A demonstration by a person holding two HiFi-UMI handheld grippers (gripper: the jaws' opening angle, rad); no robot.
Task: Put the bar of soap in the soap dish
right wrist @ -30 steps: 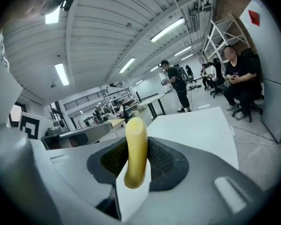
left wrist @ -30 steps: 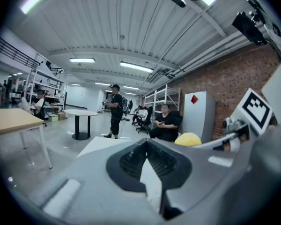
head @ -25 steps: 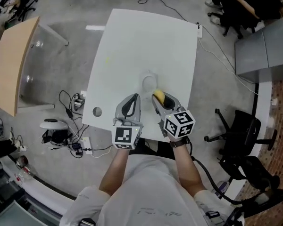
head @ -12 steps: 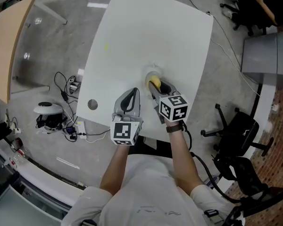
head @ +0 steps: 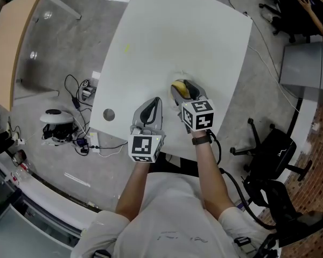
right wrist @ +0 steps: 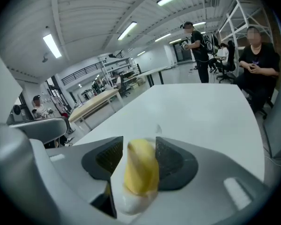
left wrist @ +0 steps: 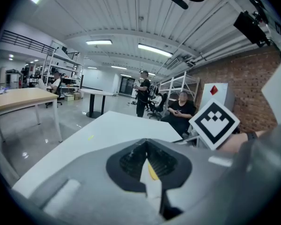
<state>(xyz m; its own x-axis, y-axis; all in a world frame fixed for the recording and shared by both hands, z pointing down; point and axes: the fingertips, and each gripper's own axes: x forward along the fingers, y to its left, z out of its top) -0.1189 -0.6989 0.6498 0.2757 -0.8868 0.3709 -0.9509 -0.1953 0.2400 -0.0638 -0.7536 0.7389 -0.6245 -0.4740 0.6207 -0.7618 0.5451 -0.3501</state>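
The yellow bar of soap (head: 177,85) (right wrist: 140,172) stands on end between the jaws of my right gripper (head: 182,87) (right wrist: 139,156), near the front of the white table (head: 177,31). Its lower end rests in the pale soap dish (right wrist: 132,204). The right jaws are opening: a gap shows between the soap and the left pad. My left gripper (head: 155,102) (left wrist: 147,159) hovers just left of it, shut and empty, pointing across the table; the soap shows as a yellow sliver through its jaw slit.
A round cable hole (head: 109,114) is in the table's front left corner. Cables and a small device (head: 56,125) lie on the floor to the left, by a wooden table (head: 11,42). A black office chair (head: 272,149) stands on the right. People sit beyond the table's far end.
Both grippers have come down toward the table. The right one brought the soap down into the dish and its jaws have spread apart. The left stays shut.
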